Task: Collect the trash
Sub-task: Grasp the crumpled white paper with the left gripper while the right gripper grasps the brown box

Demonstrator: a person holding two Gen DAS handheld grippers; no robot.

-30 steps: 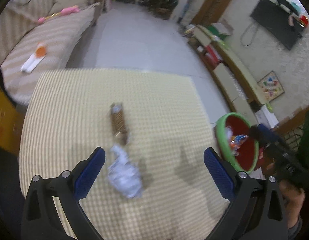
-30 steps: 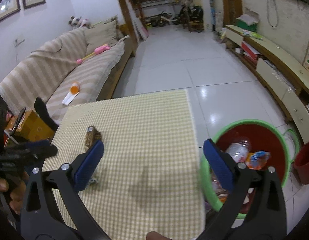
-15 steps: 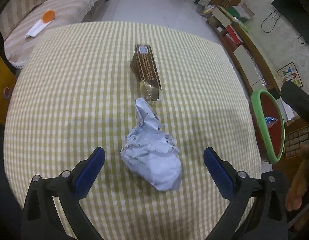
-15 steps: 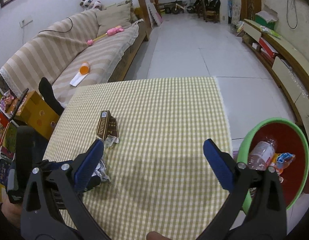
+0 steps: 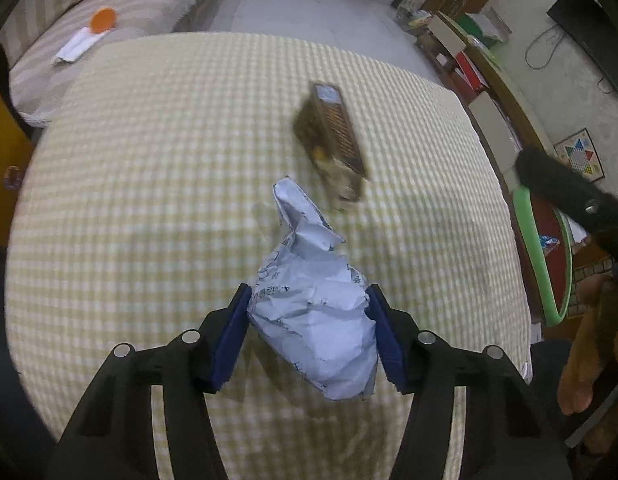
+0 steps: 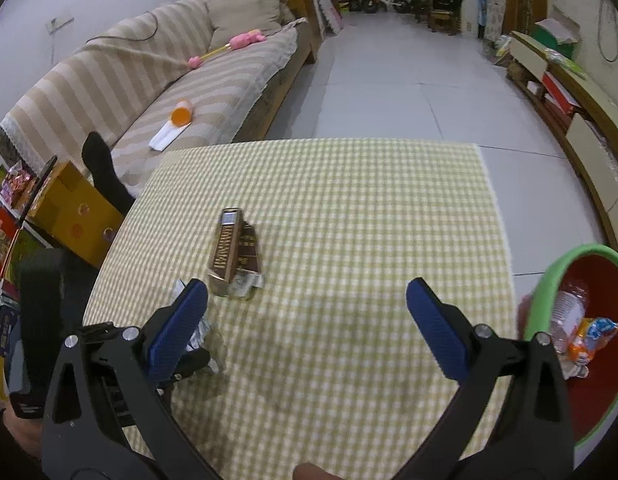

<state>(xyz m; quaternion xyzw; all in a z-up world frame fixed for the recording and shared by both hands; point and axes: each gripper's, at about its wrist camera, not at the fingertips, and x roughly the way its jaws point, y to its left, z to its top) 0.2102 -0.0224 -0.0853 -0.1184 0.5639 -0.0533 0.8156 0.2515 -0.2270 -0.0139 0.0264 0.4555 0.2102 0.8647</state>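
- The left gripper point(image 5: 309, 330) has just closed its jaws on one crumpled paper wad point(image 5: 315, 320) lying on the checked surface point(image 5: 149, 200); the wad's underside is hidden.
- The right gripper point(image 6: 307, 326) gapes wide, empty.
- Farther on lies one blurred brown carton point(image 5: 333, 140).
- One green-rimmed bin point(image 6: 581, 320) is cut off at the right.

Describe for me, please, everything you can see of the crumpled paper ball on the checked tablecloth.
The crumpled paper ball is a pale grey-white wad of creased sheet with faint printed characters, bulky at the near end and tapering to a twisted peak at the far end. It lies on the yellow checked tablecloth, just short of the brown box. The left gripper has just been closing, and its blue pads now press both sides.
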